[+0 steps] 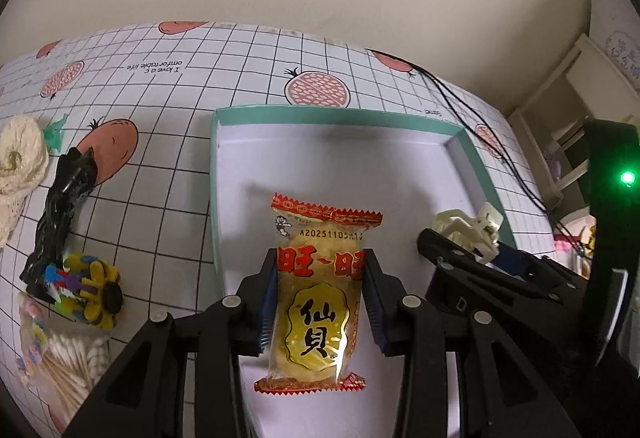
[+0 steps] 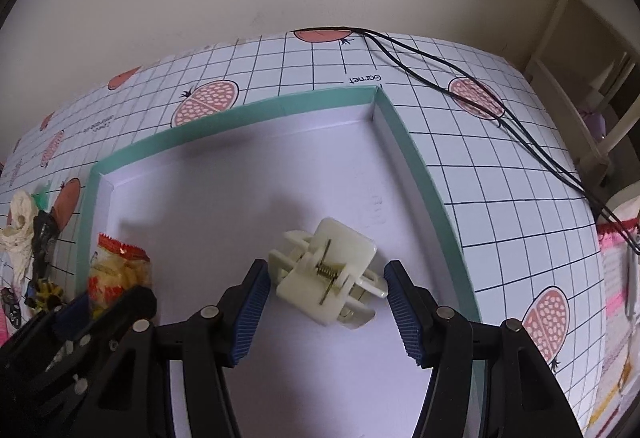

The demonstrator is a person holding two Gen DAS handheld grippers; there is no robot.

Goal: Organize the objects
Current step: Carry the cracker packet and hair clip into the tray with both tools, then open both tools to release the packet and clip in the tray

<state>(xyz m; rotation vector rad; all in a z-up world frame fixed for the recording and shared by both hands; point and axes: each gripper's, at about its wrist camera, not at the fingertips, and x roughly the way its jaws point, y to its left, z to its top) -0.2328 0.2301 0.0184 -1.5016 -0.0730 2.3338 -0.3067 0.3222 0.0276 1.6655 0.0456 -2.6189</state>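
Left jaws grip snack packet (image 1: 316,298); right jaws open around clip (image 2: 326,280) in tray (image 2: 420,174)

Snack pack (image 1: 318,294): glossy clear plastic film, crimped red ends. 
Clip (image 2: 326,278): smooth cream plastic, bare metal spring. 
Tray (image 2: 420,174): matt card or paper, white inside, teal rim. 
Pads (image 2: 250,312): blue, ribbed, probably rubber. 
Gripper arms: matt black plastic, metal pins. 
Cloth (image 1: 240,78): smooth printed sheet, slight sheen, likely vinyl. 
Cream piece (image 1: 18,158): knitted yarn, rough. 
Swabs (image 1: 68,362): cotton tips, wood-look sticks, clear bag.
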